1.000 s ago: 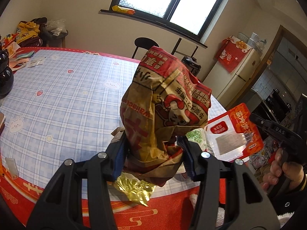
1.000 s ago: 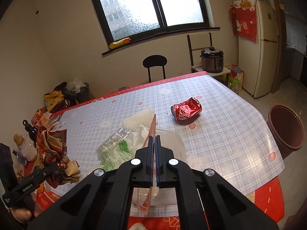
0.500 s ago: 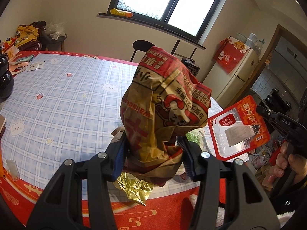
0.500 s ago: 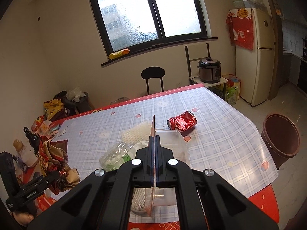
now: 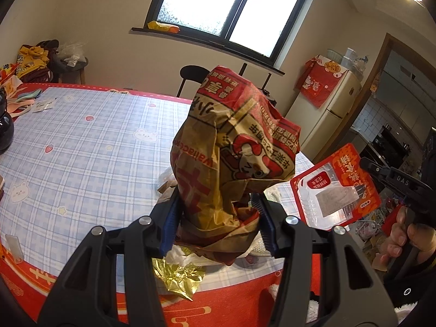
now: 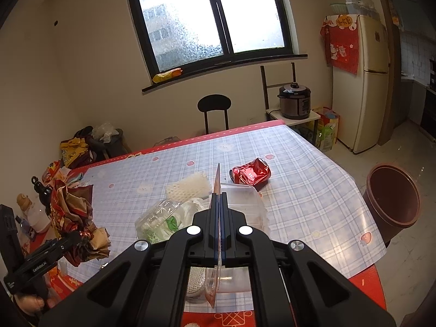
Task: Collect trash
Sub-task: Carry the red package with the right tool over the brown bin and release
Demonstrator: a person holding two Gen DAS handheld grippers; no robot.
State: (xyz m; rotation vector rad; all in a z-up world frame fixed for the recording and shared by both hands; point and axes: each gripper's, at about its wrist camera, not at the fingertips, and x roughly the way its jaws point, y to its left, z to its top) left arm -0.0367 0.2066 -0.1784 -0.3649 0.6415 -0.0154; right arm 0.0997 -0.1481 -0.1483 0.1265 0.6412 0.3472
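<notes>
My left gripper (image 5: 216,219) is shut on a crumpled red and brown paper food bag (image 5: 231,150), held upright above the near edge of the table (image 5: 81,147); the bag also shows in the right wrist view (image 6: 72,212). My right gripper (image 6: 218,212) is shut on a flat red plastic blister pack (image 6: 216,182), seen edge-on; its face shows in the left wrist view (image 5: 336,188). A brown trash bin (image 6: 392,196) stands on the floor to the right of the table.
On the table lie a crushed red can (image 6: 250,174), a white foam net (image 6: 188,188), a clear plastic bottle (image 6: 160,220), a clear tub (image 6: 242,199) and gold foil (image 5: 177,275). A chair (image 6: 214,109), rice cooker (image 6: 294,100) and fridge (image 6: 362,81) stand behind.
My right gripper has risen and drawn back with the blister pack. My left gripper has lifted slightly with the bag still in it.
</notes>
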